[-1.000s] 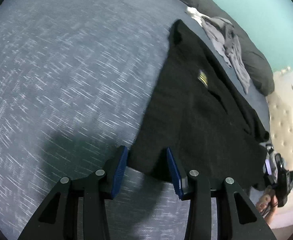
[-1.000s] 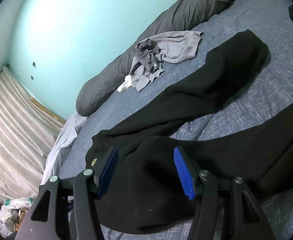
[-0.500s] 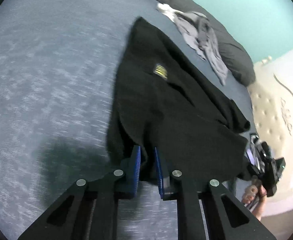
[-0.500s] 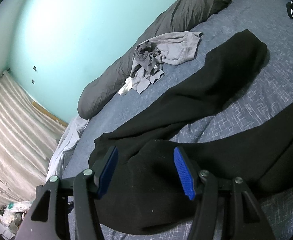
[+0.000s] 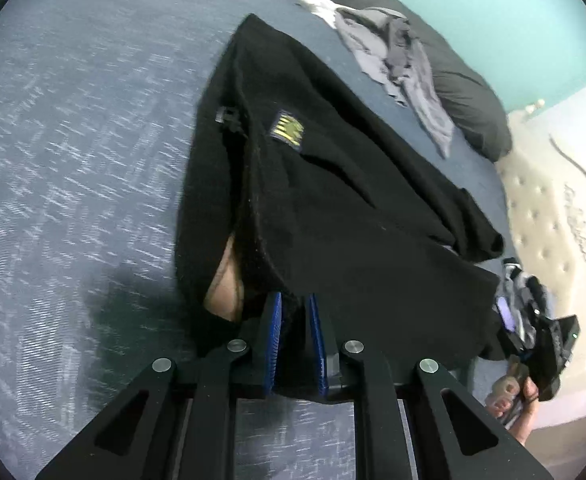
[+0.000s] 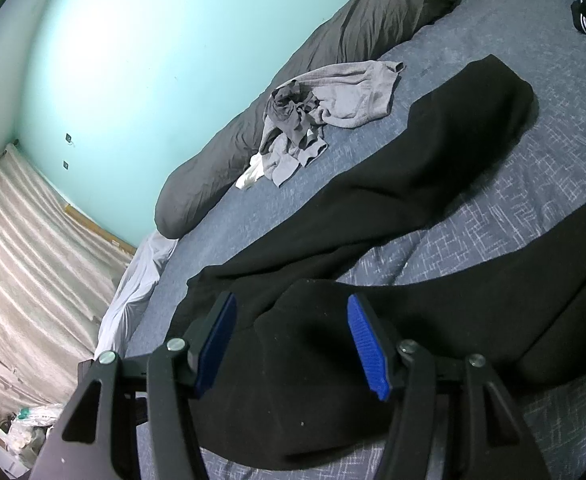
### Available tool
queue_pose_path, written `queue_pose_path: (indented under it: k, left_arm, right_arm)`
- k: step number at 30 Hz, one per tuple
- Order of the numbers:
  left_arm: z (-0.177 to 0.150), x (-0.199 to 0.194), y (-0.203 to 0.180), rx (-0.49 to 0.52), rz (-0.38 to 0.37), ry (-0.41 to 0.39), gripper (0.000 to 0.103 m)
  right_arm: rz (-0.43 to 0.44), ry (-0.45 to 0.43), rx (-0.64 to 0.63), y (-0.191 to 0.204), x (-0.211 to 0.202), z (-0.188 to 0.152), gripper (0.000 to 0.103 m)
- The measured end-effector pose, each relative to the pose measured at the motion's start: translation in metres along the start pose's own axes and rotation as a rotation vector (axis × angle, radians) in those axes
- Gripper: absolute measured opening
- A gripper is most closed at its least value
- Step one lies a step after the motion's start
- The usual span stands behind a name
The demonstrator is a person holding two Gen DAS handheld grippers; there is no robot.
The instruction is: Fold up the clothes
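A: Where is the black garment (image 5: 333,200)?
B: Spread on the blue bedspread (image 5: 73,160), a yellow patch (image 5: 287,133) facing up.
A: And the left gripper (image 5: 295,344)?
B: Its blue fingers are clamped on the garment's near edge.
A: The right gripper (image 6: 293,344)?
B: Fingers apart, black cloth lying between them unpressed. Grey clothes (image 6: 325,112) sit beyond.
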State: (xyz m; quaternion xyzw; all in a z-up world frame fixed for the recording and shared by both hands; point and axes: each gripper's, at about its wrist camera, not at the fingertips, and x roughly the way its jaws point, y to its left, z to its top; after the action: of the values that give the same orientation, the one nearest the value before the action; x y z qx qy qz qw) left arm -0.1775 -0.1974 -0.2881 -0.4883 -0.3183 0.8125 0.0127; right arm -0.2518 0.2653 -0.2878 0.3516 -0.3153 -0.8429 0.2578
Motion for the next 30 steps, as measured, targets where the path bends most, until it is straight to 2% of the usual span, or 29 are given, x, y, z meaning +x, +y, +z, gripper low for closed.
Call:
queue_pose_path:
  k: [2, 5, 10, 17, 20, 24, 30]
  left_arm:
    - [0.002, -0.004, 0.004, -0.009, 0.018, -0.005, 0.023]
    - [0.005, -0.007, 0.010, -0.014, 0.045, -0.008, 0.045]
    - [0.004, -0.006, 0.029, -0.048, 0.085, -0.005, 0.046]
    - [0.007, -0.028, 0.062, -0.127, 0.119, -0.050, 0.051]
    - [0.005, -0.029, 0.075, -0.171, 0.073, -0.034, 0.051]
    - [0.003, -0.014, 0.076, -0.178, 0.032, 0.011, 0.051]
    - [-0.004, -0.008, 0.076, -0.195, -0.035, 0.016, 0.051]
  right_arm:
    - [-0.001, -0.002, 0.003, 0.000, 0.000, 0.000, 0.059]
    - [0.000, -0.002, 0.006, -0.001, -0.001, 0.000, 0.059]
    - [0.001, -0.004, 0.004, 0.000, -0.003, 0.000, 0.059]
    - [-0.005, -0.008, 0.016, -0.004, -0.003, 0.002, 0.059]
    - [-0.005, -0.003, 0.031, -0.007, -0.001, 0.002, 0.059]
    - [-0.008, -0.004, 0.027, -0.006, -0.002, 0.002, 0.060]
    - [-0.011, -0.001, 0.026, -0.007, -0.001, 0.000, 0.060]
